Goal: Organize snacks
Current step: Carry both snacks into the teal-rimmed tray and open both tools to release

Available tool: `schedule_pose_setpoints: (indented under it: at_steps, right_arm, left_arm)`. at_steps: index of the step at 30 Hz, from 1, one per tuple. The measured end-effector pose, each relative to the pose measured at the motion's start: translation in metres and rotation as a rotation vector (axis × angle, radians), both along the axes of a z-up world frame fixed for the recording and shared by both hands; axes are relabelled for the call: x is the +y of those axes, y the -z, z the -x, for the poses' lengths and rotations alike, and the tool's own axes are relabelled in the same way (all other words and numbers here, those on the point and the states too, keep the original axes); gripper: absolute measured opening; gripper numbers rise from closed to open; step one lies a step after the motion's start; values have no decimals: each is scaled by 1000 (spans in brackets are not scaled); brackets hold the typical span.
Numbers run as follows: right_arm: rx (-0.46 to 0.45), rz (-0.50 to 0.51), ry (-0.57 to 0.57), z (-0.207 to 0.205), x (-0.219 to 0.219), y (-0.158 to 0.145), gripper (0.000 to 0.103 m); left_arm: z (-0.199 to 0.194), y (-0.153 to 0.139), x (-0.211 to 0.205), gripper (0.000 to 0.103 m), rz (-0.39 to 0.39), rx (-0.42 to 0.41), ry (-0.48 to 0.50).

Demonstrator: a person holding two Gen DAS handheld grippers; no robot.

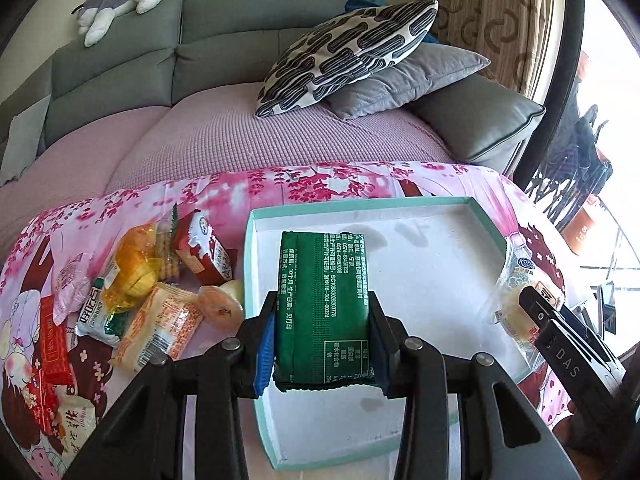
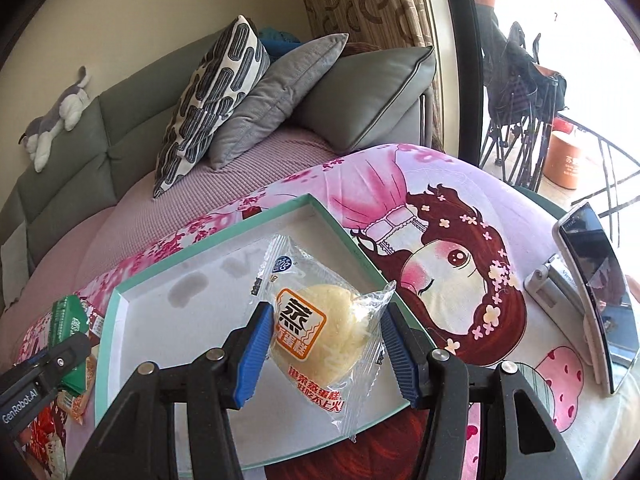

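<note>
Loose snack pile [image 1: 152, 280] sits on the bench's pink cartoon cloth [image 1: 320, 184], left of the teal-rimmed tray [image 1: 256, 264]. My left gripper [image 1: 322, 344] is clamped on the green snack pack [image 1: 324, 300] across its long sides, over the tray's left half; it looks like a light, fairly stiff block with a slick foil wrap, so I'd judge mid-body is the right hold. My right gripper [image 2: 326, 344] pinches the steamed cake packet [image 2: 316, 332] over the tray's right edge: soft, light, crushable, crinkly film, so I'd squeeze gently at the cake's widest part, not the loose seal ends.
</note>
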State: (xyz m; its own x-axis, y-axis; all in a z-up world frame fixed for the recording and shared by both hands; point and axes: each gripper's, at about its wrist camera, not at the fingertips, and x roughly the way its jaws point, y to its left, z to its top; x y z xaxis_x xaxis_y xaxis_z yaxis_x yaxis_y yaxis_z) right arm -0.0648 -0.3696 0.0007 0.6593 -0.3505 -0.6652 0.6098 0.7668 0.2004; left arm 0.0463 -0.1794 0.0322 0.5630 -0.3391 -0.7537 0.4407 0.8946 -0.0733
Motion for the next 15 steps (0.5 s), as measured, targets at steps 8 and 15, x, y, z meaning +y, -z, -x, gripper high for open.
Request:
schedule_pose_setpoints:
  at_steps: [8, 15]
  right_arm:
    - [31, -16, -8, -9, -3, 16, 59]
    - [38, 2, -6, -11, -3, 17, 65]
  left_arm:
    - [-12, 34, -10, 41, -36, 44, 11]
    - [-14, 47, -15, 42, -56, 59, 16]
